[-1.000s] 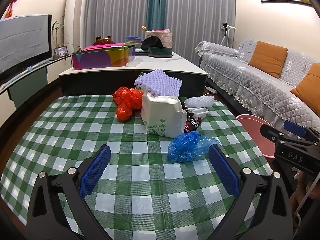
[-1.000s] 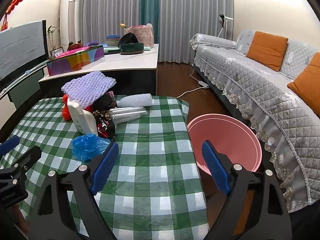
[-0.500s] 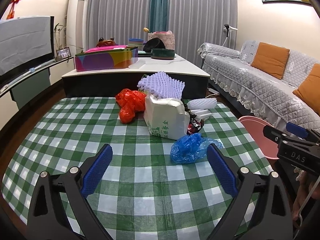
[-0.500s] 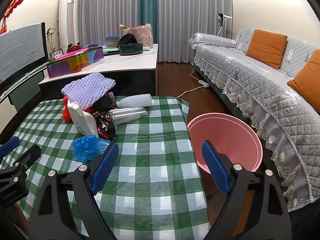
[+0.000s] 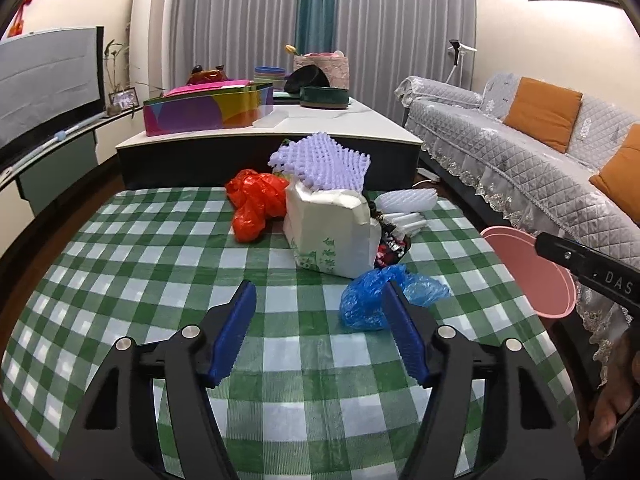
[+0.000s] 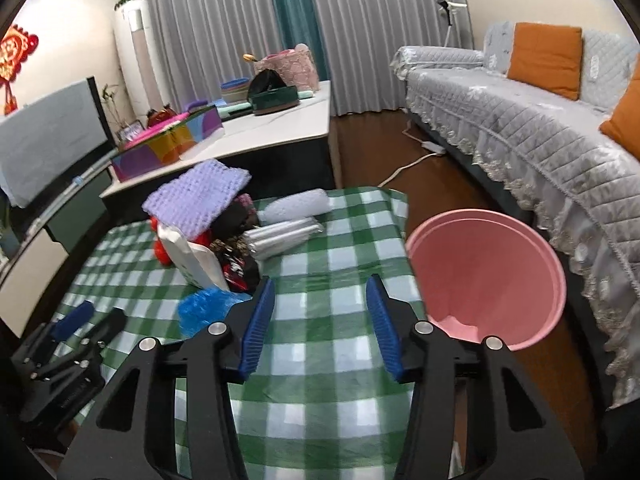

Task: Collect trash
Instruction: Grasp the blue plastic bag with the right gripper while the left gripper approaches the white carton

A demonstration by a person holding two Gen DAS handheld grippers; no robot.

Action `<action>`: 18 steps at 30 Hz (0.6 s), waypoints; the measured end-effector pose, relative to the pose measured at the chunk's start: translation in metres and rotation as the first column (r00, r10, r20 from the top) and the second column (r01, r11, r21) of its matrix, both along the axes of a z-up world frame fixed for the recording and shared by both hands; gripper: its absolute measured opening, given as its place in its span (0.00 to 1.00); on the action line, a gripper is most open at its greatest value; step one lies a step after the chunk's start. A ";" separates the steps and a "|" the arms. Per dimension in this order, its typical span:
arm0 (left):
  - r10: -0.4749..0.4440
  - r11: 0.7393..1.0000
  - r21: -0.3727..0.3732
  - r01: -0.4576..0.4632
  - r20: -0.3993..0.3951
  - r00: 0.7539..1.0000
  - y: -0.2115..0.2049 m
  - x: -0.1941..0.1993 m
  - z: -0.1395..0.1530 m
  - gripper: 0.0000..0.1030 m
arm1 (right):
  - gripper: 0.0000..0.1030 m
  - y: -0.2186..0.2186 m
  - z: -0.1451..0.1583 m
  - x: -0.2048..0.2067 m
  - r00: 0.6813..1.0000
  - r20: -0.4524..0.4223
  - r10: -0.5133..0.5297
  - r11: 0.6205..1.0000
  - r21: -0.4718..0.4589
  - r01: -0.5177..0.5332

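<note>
Checked tablecloth carries blue bag (crumpled, long axis left-right).

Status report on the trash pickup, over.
Left gripper open, empty; right gripper open, empty. Blue plastic bag on tablecloth, nearest left gripper, ungrasped. Pink bin beside table, nothing blocking.

One pink bin, one blue bag, one red bag, one purple foam sheet, two orange cushions.
</note>
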State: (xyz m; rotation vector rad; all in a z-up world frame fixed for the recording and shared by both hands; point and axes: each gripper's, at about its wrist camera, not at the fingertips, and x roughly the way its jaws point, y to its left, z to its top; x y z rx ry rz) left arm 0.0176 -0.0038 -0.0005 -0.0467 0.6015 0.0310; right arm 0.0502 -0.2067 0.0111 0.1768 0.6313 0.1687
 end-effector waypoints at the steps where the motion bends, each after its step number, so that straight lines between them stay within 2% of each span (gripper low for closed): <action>1: 0.000 1.000 0.001 0.000 0.002 1.000 0.000 0.002 0.001 0.62 | 0.47 0.002 0.000 0.003 1.000 -0.001 0.015 1.000 0.013 -0.015; 8: 0.048 0.999 -0.005 -0.048 0.035 0.998 0.015 0.014 0.011 0.62 | 0.48 0.025 -0.017 0.023 0.995 -0.028 0.095 0.992 0.080 -0.093; 13: 0.065 0.998 0.005 -0.065 0.057 0.996 0.025 0.019 0.014 0.62 | 0.57 0.044 -0.040 0.043 0.982 -0.106 0.154 0.982 0.129 -0.140; 17: 0.060 0.998 0.017 -0.062 0.070 0.996 0.029 0.023 0.014 0.62 | 0.57 0.058 -0.057 0.054 0.967 -0.157 0.201 0.971 0.163 -0.176; 18: 0.057 0.998 0.021 -0.059 0.073 0.996 0.030 0.025 0.013 0.62 | 0.55 0.061 -0.060 0.055 0.962 -0.167 0.214 0.968 0.166 -0.186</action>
